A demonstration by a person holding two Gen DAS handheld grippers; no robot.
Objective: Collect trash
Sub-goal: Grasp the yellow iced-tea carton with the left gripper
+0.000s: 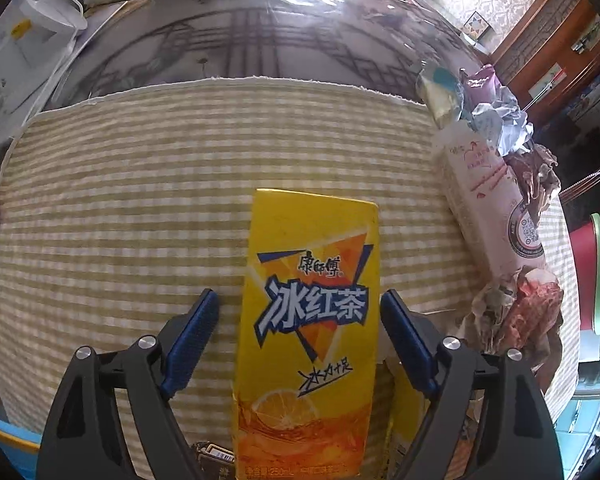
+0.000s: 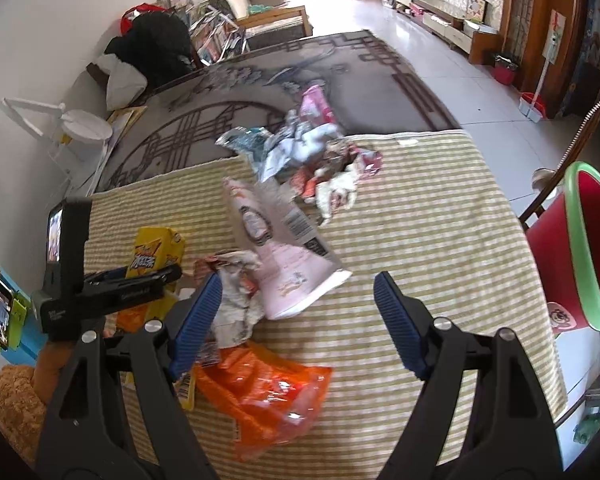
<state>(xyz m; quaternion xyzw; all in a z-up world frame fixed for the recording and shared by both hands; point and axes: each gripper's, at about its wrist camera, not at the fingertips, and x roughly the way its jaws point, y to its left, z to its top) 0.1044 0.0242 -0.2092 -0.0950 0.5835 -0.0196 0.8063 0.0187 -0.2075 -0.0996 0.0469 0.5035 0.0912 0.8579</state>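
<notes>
Striped cloth on desk (image 2: 440, 220), wrappers scattered. Left hand-held gripper (image 1: 300, 316) spread around yellow iced-tea carton (image 1: 308, 320), pads not touching. Right hand-held gripper (image 2: 298, 300) released, empty. Risk: carton tips or slips if closure off-centre. Red bin (image 2: 572, 248) well apart.

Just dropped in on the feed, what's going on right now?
Trash pickup on a striped cloth. The left gripper is open around a yellow tea carton; its fingers sit on either side with gaps, so no grip yet. The right gripper is open and empty above the cloth, near a pink wrapper, crumpled paper and an orange bag. More wrappers are piled at the far edge. A red bin with a green rim waits on the right.
</notes>
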